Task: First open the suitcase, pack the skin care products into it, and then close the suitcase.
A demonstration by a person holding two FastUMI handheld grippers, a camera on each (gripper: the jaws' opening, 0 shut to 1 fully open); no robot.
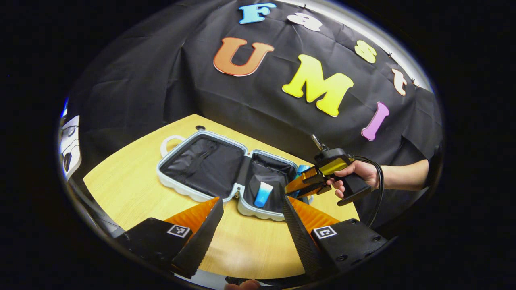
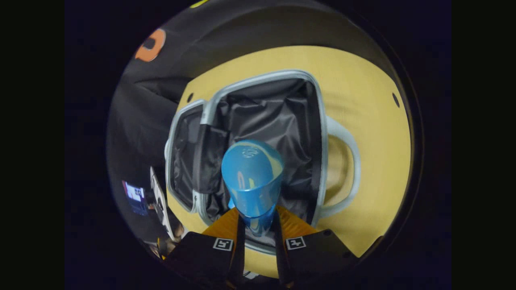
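Suitcase (image 1: 225, 173) lies open and flat on the yellow table (image 1: 133, 189), both halves lined in black fabric, its light handle (image 1: 169, 143) at the far end in the left gripper view. One blue tube (image 1: 262, 194) already rests in the half nearer the right gripper, lying roughly along that half's length with its lighter end away from the left camera. The right gripper (image 2: 258, 233) pinches a second blue tube (image 2: 252, 177) between both orange fingers, gripping near its narrow end; the tube's long axis runs straight out along the fingers, broad end forward, and points down over the dark lining of that same half. In the left gripper view the right gripper (image 1: 300, 186) sits at that half's outer edge, held by a hand (image 1: 356, 175), with a little of the blue showing behind its fingers. Judged from this, the held tube is above or just at the rim, so the coming move looks like a short drop into the compartment beside the first tube. The left gripper (image 1: 252, 225) hovers spread and empty on the near side of the suitcase, over bare table, apart from the shell. The right hand is plainly the nearer to the open compartment. Lid closing is not yet begun.
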